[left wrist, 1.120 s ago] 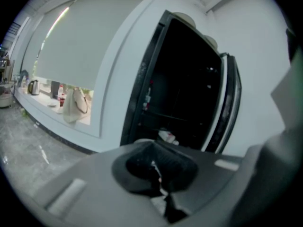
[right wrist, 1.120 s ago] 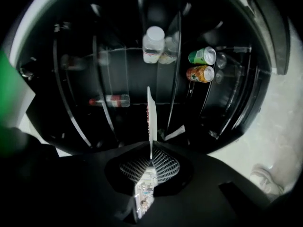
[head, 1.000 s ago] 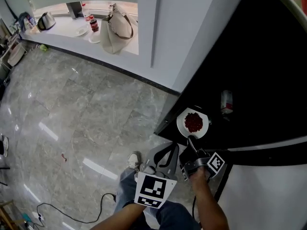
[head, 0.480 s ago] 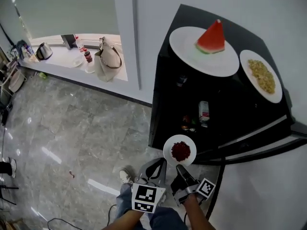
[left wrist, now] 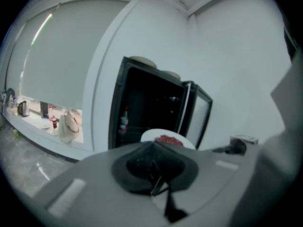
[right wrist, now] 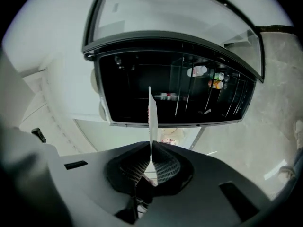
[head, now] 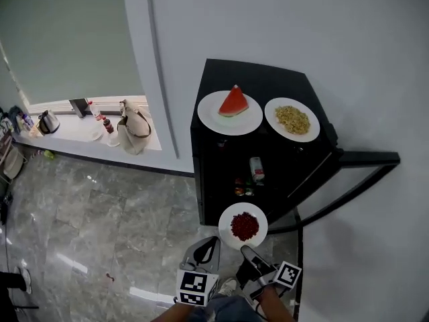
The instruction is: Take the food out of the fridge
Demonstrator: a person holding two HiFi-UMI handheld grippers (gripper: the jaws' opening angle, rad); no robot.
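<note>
Topping the fridge: watermelon plate, yellow-food plate; door open.

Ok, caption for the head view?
Right gripper holds a plate of red food before the open fridge.

Black fridge, door open, white plate of red food level in front.

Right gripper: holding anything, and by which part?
Yes. The right gripper grips the white plate of red food by its near rim, the edge pinched between the fingers. The left gripper holds nothing.
</note>
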